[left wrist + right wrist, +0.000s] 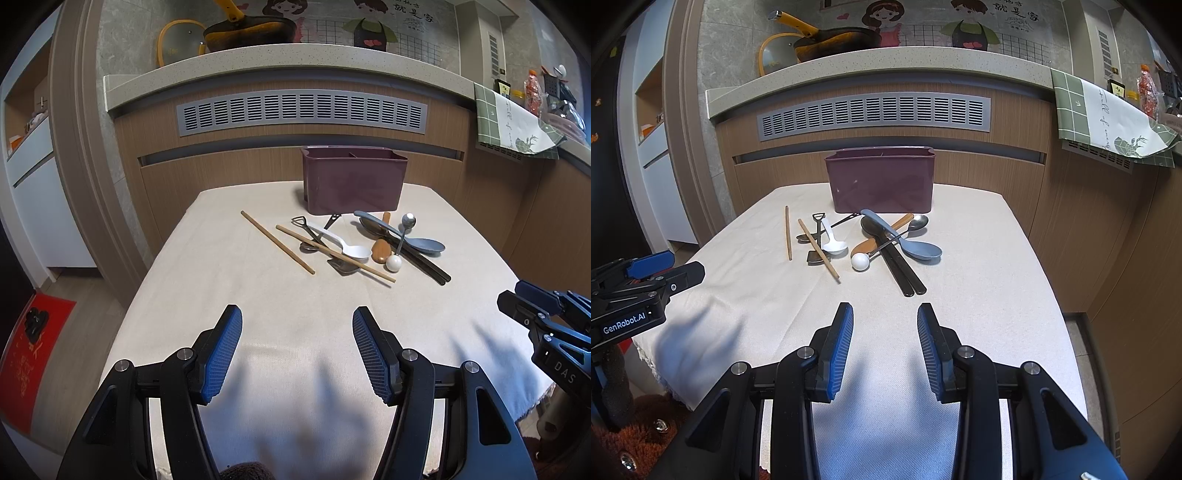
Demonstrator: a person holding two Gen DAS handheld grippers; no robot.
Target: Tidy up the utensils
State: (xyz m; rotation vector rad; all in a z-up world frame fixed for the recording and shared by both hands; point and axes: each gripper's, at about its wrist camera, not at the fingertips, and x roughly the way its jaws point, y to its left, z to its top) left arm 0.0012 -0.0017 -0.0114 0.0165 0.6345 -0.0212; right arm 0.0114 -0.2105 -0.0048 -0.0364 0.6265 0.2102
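A maroon utensil box with inner dividers stands at the table's far edge. In front of it lies a loose pile: two wooden chopsticks, a white spoon, a blue-grey spoon, a wooden spoon, black chopsticks, a metal spoon with a white ball end and small metal shovel spoons. My left gripper and right gripper both hover open and empty above the near cloth.
A cream cloth covers the table. Behind it runs a wooden counter front with a grey vent. A pan sits on the counter, a green towel hangs at the right. A red mat lies on the floor at left.
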